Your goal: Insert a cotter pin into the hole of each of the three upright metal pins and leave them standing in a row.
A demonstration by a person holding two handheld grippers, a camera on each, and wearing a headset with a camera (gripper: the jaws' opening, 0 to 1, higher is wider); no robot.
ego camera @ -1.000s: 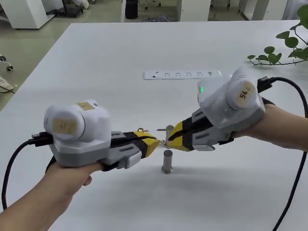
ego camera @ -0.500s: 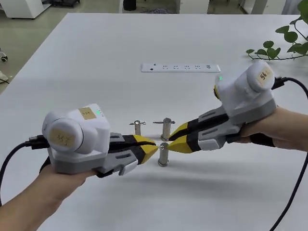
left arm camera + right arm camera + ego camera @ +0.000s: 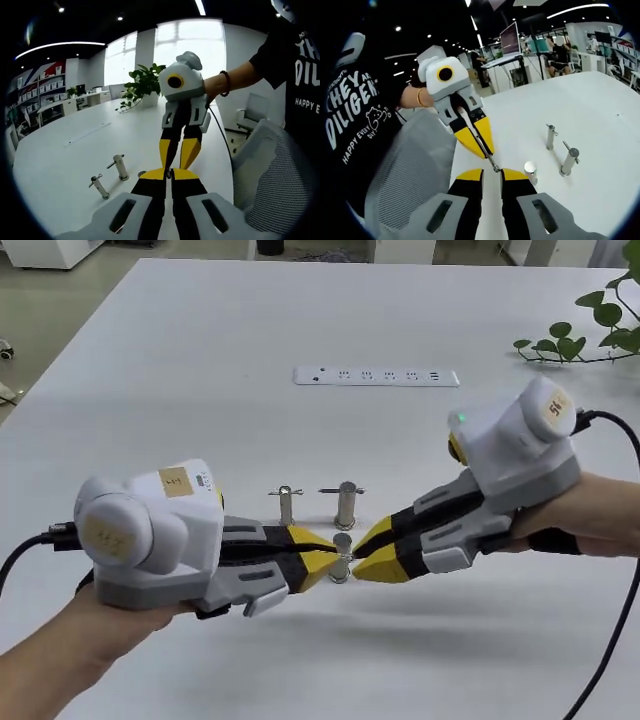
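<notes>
Three upright metal pins stand on the white table. The two rear pins [image 3: 286, 503] [image 3: 346, 502] each carry a cotter pin through the top. The front pin [image 3: 342, 554] [image 3: 531, 171] has a bare top. My left gripper [image 3: 328, 562] [image 3: 170, 174] is shut on a thin cotter pin [image 3: 485, 149], which points toward my right gripper [image 3: 362, 559] [image 3: 492, 173]. The right gripper's jaws stand slightly apart, with the cotter pin's end at the gap. The two grippers' tips nearly meet just beside the front pin's top.
A white power strip [image 3: 376, 376] lies farther back on the table. A potted plant's leaves [image 3: 590, 332] reach in at the far right. A cable [image 3: 618, 610] trails from the right gripper. A mesh chair [image 3: 272, 175] stands past the table's near edge.
Both grippers have come down and together at the front pin; the right one has left the rear pin. The head camera has shifted.
</notes>
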